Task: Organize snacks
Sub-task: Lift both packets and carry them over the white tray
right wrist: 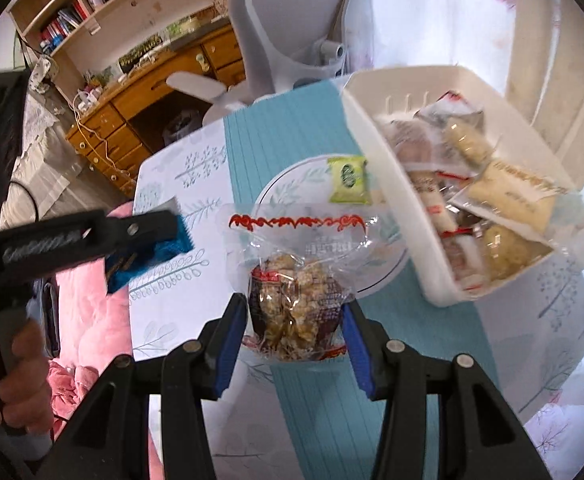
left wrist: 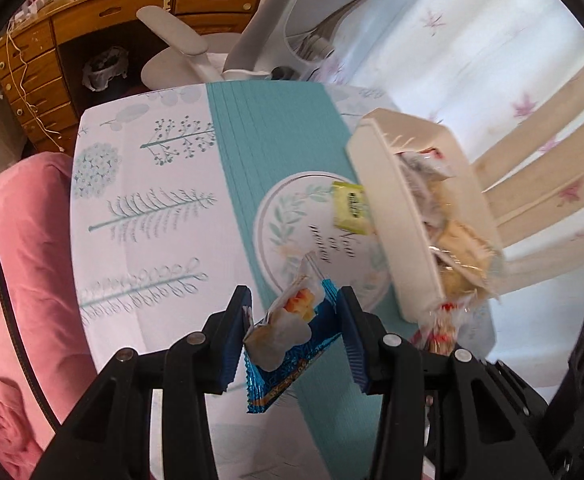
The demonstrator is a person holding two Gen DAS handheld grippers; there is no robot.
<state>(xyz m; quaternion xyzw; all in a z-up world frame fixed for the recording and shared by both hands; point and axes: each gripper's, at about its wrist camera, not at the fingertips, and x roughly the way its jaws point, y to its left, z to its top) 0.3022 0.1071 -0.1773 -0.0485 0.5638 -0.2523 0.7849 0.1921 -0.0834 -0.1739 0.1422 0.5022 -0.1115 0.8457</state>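
Note:
My left gripper (left wrist: 294, 320) is shut on a blue snack packet (left wrist: 288, 344) and holds it above the table. It also shows at the left of the right wrist view (right wrist: 164, 240). My right gripper (right wrist: 296, 320) is shut on a clear bag of brown puffed snack (right wrist: 298, 300), held above the table. A white plastic basket (right wrist: 376, 152) with several wrapped snacks stands at the right; it also shows in the left wrist view (left wrist: 392, 216). A green snack packet (right wrist: 348, 180) lies on the table beside the basket's left wall, seen too in the left wrist view (left wrist: 350, 208).
The table (left wrist: 140, 184) has a white leaf-print cloth with a teal runner (left wrist: 276, 128). A pink cushion (left wrist: 24, 264) lies at its left edge. A grey office chair (right wrist: 292, 20) and a wooden desk with drawers (left wrist: 92, 20) stand beyond the far edge.

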